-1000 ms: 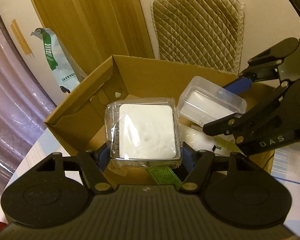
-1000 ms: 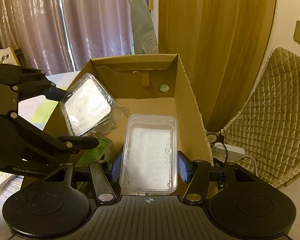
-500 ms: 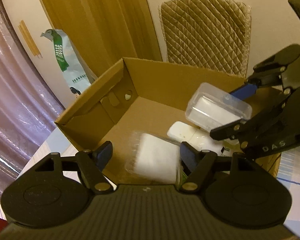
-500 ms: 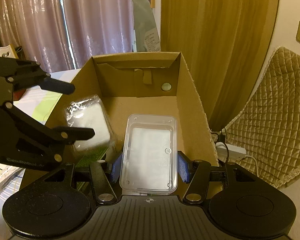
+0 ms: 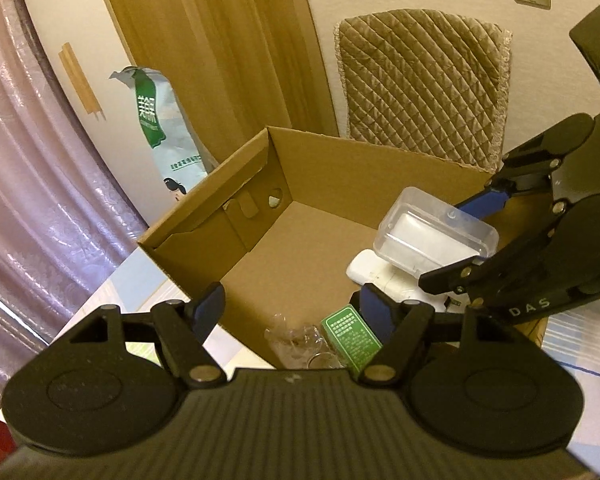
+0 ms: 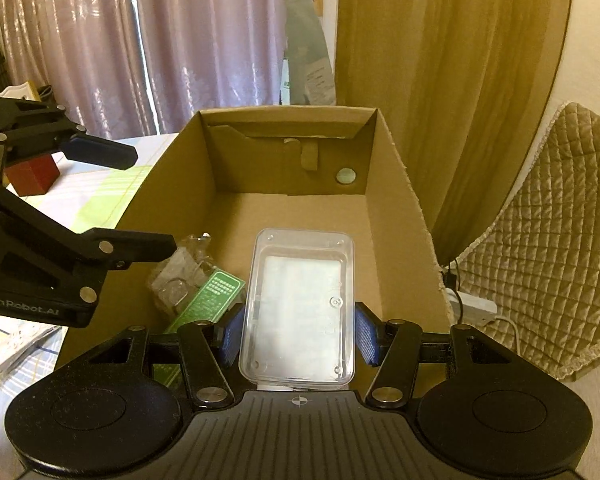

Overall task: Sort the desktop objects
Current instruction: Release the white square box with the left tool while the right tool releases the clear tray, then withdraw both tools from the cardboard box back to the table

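Observation:
An open cardboard box (image 5: 320,168) stands on the table. My left gripper (image 5: 291,308) hovers open over the box's near corner with nothing between its fingers. Below it, on the box floor, lies a plastic-wrapped white square pack (image 6: 176,276) next to a green carton (image 6: 212,300). In the left wrist view only the crinkled wrap (image 5: 296,340) shows, beside the green carton (image 5: 350,336). My right gripper (image 6: 299,334) is shut on a clear plastic case (image 6: 300,304) with a white insert, held above the box floor. The clear case (image 5: 432,232) hangs over white items (image 5: 376,272).
A quilted chair back (image 5: 424,88) stands behind the box, and a green-and-white bag (image 5: 156,132) leans on the wall. A red block (image 6: 32,176) sits on the checked tablecloth to the left. A white power strip (image 6: 472,304) lies on the floor at right.
My left gripper opened and the wrapped white pack dropped onto the box floor; the gripper then pulled back and up. The right gripper keeps holding the clear case in about the same place.

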Motion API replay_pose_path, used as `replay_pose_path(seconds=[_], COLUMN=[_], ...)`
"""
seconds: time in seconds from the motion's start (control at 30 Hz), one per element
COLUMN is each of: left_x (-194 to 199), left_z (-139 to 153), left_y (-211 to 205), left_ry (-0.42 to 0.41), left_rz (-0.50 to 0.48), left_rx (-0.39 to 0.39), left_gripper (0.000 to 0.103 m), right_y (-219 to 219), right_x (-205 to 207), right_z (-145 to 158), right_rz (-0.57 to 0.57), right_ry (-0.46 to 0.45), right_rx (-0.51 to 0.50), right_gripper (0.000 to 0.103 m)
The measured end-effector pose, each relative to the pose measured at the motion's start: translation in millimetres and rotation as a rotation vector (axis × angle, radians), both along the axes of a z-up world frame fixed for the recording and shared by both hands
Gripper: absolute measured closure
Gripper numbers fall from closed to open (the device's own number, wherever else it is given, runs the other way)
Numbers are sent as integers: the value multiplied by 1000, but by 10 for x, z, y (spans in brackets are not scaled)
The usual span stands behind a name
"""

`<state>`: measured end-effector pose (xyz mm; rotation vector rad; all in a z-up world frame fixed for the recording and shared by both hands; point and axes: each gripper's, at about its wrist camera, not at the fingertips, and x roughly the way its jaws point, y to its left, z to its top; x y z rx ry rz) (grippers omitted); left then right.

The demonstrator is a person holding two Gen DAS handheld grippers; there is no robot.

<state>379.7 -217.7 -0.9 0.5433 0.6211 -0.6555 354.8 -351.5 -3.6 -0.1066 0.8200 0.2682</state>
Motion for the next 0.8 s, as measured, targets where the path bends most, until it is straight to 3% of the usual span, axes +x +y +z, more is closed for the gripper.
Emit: replay_pose_path(seconds=[0.2, 0.23, 0.27, 0.3, 0.33, 0.8], left_x=[-39, -47, -54, -62, -69, -245], left_z=[35, 39, 41, 42, 42, 96], left_y=[83, 96, 110, 125, 139, 419], left_ry=[-3, -4, -4, -3, -3, 0], left_rz=[22, 25, 28, 32, 35, 95], left_rx=[-9, -10, -11, -11, -11, -37], left_gripper=[31, 31, 31, 31, 31, 31], right_y=[37, 38, 39, 39, 37, 36], right_x=[9, 12, 15, 10, 3, -174], right_z=[-18, -17, -15, -5, 6, 135], right_rz=[2, -3, -9, -10, -11, -17], right_ry=[-1, -5, -10, -16, -21, -55], right_rx=[18, 19, 18, 20, 23, 29], right_gripper=[47, 41, 18, 8, 7, 6])
